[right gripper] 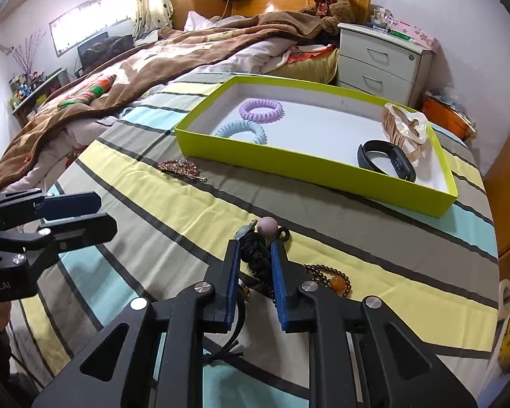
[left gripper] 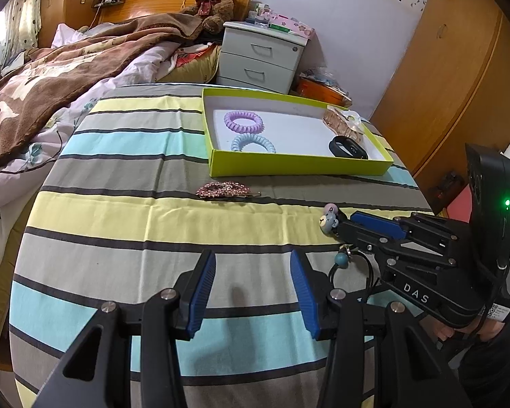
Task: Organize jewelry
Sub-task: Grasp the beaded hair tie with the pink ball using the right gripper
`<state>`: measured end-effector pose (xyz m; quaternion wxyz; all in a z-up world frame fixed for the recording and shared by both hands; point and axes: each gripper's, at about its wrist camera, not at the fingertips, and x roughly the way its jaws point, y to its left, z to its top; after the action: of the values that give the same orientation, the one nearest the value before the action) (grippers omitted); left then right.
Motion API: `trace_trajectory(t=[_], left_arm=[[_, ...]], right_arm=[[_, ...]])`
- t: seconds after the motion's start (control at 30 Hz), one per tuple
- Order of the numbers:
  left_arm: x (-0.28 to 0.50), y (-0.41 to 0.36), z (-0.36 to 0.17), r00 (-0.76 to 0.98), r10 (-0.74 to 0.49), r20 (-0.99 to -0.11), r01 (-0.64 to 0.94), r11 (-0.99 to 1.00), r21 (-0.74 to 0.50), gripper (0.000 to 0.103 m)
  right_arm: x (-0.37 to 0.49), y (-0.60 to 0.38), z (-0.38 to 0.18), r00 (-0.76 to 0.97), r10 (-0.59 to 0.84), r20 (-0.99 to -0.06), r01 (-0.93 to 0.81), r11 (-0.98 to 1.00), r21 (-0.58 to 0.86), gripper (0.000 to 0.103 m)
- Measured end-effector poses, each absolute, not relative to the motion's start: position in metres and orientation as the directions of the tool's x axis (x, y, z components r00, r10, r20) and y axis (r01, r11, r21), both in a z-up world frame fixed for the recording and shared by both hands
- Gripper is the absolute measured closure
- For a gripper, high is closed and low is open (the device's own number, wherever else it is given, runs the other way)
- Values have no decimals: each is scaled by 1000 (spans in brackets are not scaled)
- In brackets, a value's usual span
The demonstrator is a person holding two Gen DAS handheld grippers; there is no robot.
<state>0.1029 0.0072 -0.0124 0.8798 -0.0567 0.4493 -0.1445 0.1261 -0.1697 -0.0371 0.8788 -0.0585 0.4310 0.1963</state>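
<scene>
My right gripper [right gripper: 255, 250] is shut on a black braided cord charm [right gripper: 259, 255] with a pink bead and a small bear head [left gripper: 329, 221], just above the striped cloth. My left gripper [left gripper: 253, 265] is open and empty over the cloth, to the left of it. A green tray [right gripper: 309, 166] holds a purple coil hair tie [right gripper: 261, 110], a blue coil hair tie [right gripper: 241, 131], a black wristband [right gripper: 386, 159] and a beige hair claw [right gripper: 404, 127]. A glittery pink hair clip [left gripper: 222, 189] lies on the cloth in front of the tray. A brown bead bracelet [right gripper: 333, 278] lies right of my right gripper.
The striped cloth [left gripper: 119, 224] covers a round table. A bed with a brown blanket [left gripper: 51, 78] lies to the left, with a teddy bear [left gripper: 210, 0] at its head. A white nightstand [left gripper: 261, 54] stands behind the tray. Wooden wardrobe doors [left gripper: 459, 68] stand at right.
</scene>
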Motion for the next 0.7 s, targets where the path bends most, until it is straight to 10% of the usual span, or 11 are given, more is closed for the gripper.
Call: trace_trajectory(t=[0.7], left_arm=[[106,-40,-27,448,-387,-806,354,905,-237,55]], right_arm=[[108,-229,15,682,365,-634,-315,929,197,85]])
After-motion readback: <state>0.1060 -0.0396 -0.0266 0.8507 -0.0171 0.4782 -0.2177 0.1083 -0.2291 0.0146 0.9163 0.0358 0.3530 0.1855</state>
